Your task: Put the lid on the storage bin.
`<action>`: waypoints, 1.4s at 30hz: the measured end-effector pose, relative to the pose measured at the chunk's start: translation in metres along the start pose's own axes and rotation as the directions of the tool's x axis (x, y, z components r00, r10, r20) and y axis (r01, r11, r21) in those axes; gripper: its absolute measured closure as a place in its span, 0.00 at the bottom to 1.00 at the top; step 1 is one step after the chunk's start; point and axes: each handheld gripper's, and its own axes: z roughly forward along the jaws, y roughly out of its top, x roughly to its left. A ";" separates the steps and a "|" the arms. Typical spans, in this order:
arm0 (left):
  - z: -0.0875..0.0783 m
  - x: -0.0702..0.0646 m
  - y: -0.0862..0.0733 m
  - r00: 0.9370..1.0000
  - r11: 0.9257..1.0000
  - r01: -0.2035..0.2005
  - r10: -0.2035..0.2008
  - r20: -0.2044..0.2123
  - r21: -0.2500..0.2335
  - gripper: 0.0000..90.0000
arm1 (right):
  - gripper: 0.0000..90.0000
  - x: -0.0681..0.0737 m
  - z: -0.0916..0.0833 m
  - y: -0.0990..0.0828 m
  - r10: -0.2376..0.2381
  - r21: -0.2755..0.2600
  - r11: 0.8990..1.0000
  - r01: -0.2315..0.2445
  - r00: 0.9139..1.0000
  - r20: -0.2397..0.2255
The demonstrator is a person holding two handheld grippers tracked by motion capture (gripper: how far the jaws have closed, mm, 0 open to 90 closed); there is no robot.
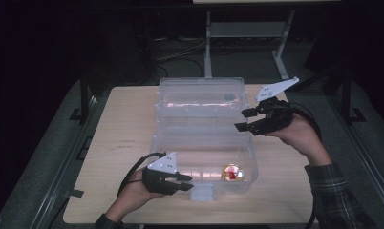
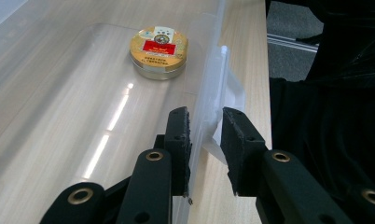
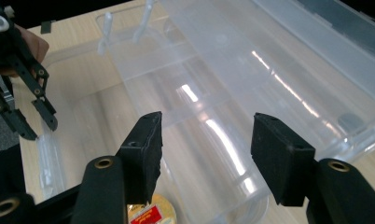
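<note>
1. Jaws of my left gripper (image 2: 205, 140) straddle the front wall of the clear plastic box (image 1: 204, 143), one pad inside, one outside, right beside its front latch (image 2: 230, 91); they sit close on the wall, gripping it as far as I can tell.
2. Inside the box, a round gold tin (image 2: 158, 51) with a red label lies flat on the floor, well ahead of my left jaws; in the high view it sits toward the front right corner (image 1: 233, 173).
3. My right gripper (image 1: 247, 120) hangs above the box's right edge, beside the raised lid (image 1: 199, 98), its jaws open with nothing between them.
4. The box rests on the wooden tabletop (image 1: 118, 143), lid tilted back.
</note>
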 end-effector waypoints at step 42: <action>0.000 0.000 0.000 1.000 1.000 0.004 -0.004 0.003 -0.004 0.80 | 0.75 -0.050 0.057 0.034 -0.131 0.114 0.983 0.144 0.984 -0.118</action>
